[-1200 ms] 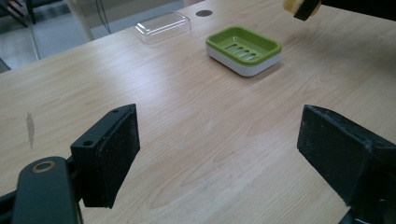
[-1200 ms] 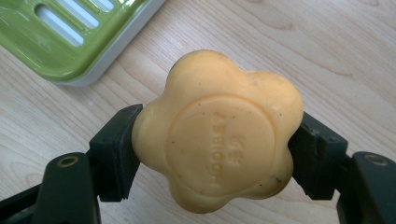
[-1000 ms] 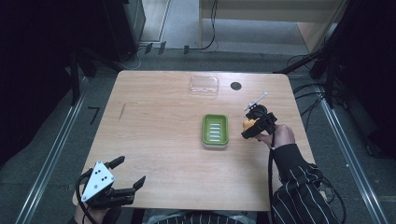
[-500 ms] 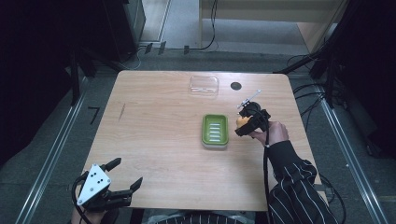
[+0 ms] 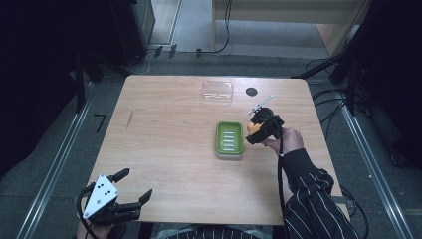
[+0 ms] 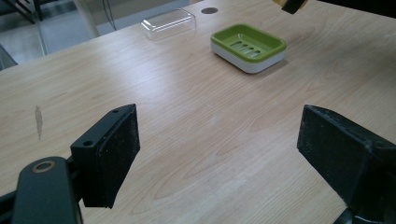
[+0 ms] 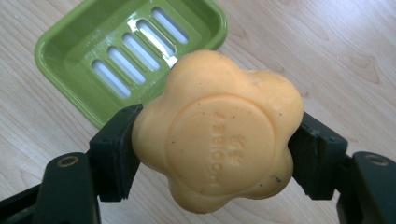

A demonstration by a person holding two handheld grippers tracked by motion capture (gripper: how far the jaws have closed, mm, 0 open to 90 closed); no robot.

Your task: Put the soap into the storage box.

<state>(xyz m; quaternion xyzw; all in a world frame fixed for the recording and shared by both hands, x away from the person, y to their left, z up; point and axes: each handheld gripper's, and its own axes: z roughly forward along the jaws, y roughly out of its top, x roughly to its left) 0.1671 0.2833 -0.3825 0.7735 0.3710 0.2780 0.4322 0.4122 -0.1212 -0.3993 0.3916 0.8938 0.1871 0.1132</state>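
Nearest the person, the left gripper (image 5: pixel 130 193) sits at the front left corner of the worktop (image 5: pixel 169 149), carried by the left hand (image 5: pixel 99 230) at the bottom edge of the high view; a grey three-cornered plate lies on top of it; its jaws are spread wide with nothing between them, and the left gripper view shows bare wood in the gap between the two black pads (image 6: pixel 114 154).

Farther in and to the right, a striped sleeve (image 5: pixel 311 199) leads up to the right hand (image 5: pixel 286 140), which carries the right gripper (image 5: pixel 252 131); its jaws are clamped on an orange soap bar (image 7: pixel 217 130), one pad on each flank; the bar is flower-shaped with rounded lobes, bears raised lettering on a round centre panel, and is held clear of the wood.

The soap bar (image 5: pixel 252 128) hangs just beside the right edge of the green soap dish (image 5: pixel 229 140); in the right gripper view the bar overlaps the near corner of the dish (image 7: pixel 126 51); the dish floor carries a row of slots; the dish rests flat on the worktop, right of centre.

Beyond the dish, near the far edge, a clear plastic lid (image 5: pixel 217 91) lies on the wood; a dark round port (image 5: pixel 252 91) sits just to its right.
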